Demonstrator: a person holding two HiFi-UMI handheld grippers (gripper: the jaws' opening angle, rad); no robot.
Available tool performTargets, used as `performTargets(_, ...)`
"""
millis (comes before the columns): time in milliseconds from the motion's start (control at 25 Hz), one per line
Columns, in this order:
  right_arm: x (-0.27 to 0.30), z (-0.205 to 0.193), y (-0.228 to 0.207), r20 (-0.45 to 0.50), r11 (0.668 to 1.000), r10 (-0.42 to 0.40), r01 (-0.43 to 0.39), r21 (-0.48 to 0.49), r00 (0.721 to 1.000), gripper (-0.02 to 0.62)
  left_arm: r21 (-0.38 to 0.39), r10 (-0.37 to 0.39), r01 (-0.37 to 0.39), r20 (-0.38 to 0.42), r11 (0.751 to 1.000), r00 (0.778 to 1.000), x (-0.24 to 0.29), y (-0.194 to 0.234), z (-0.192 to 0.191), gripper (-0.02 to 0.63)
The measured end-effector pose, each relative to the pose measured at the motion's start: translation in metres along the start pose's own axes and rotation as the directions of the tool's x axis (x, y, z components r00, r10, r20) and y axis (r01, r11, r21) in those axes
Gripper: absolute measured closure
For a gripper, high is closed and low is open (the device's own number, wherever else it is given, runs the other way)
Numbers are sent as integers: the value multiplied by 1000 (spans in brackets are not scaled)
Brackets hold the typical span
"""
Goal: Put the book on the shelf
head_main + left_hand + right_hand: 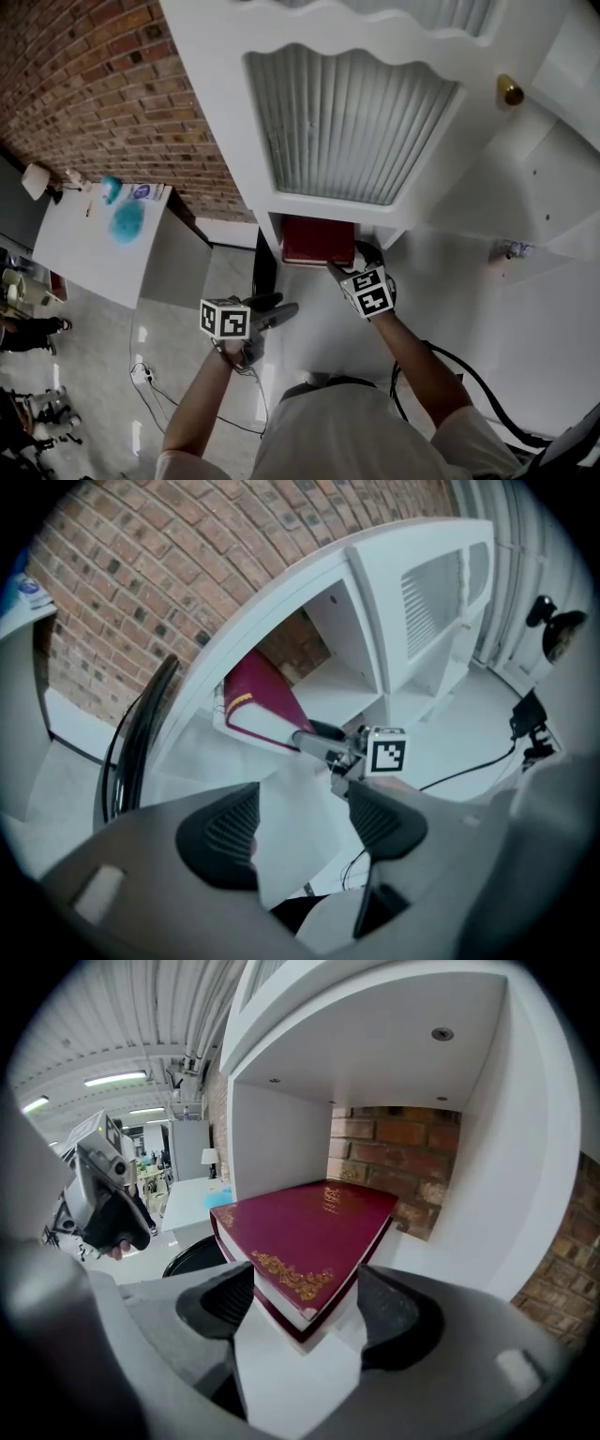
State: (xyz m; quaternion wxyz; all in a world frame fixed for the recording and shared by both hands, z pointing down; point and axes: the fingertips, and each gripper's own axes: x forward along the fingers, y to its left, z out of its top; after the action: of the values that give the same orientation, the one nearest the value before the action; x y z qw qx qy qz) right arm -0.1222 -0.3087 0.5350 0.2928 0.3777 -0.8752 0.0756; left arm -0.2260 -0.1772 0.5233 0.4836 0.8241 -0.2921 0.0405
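A dark red book [317, 239] with gold ornament lies flat in the open compartment of a white cabinet [272, 225]. In the right gripper view the book [305, 1232] points one corner out over the shelf floor [412, 1251]. My right gripper [305, 1312] stands open with that corner between its jaws, and a small gap shows on each side. From the head view the right gripper [342, 267] is at the book's near edge. My left gripper [267, 314] hangs lower left, open and empty. The left gripper view shows its jaws [300, 827] wide apart, the book [258, 700] and the right gripper [319, 742] ahead.
A ribbed-glass cabinet door [347, 122] with a brass knob [510, 91] stands above the compartment. A brick wall [94, 84] runs left, with a white table [84, 253] carrying turquoise items [127, 222]. Black cables [450, 366] trail at the right. A black curved frame [136, 742] stands left of the cabinet.
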Motion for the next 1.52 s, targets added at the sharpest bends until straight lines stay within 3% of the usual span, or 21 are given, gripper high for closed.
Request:
performTargets(240, 3, 1, -5, 2, 1000, -6, 6, -18, 1000, 249, -4, 8, -8, 16, 1000, 1000, 1, -5, -14, 293)
performTargets(440, -32, -2, 8, 28, 999, 47, -47, 16, 999, 256, 77, 93, -98, 71, 992, 993, -6, -7, -12, 325)
performTargets(640, -102, -9, 34, 117, 984, 109, -124, 125, 987, 413, 130, 211, -235, 176, 963, 962, -23, -17, -14, 458)
performTargets(880, -173, -19, 52, 228, 959, 91, -147, 243, 969, 592, 68, 174, -198, 260, 978, 950, -35, -37, -41, 580)
performTargets(1000, -193, -25, 71, 246, 959, 115, -173, 226, 962, 592, 52, 171, -194, 286, 980, 943, -43, -45, -51, 598)
performTargets(1160, -209, -39, 95, 234, 959, 118, -172, 226, 965, 592, 90, 154, -186, 285, 978, 946, -52, -61, -63, 598)
performTargets(1400, -229, -59, 108, 210, 962, 71, -123, 243, 975, 592, 223, 187, -253, 281, 942, 941, -64, -77, -74, 598)
performTargets(1520, -240, -70, 110, 208, 966, 53, -103, 237, 977, 592, 246, 187, -259, 281, 934, 941, -69, -80, -86, 598)
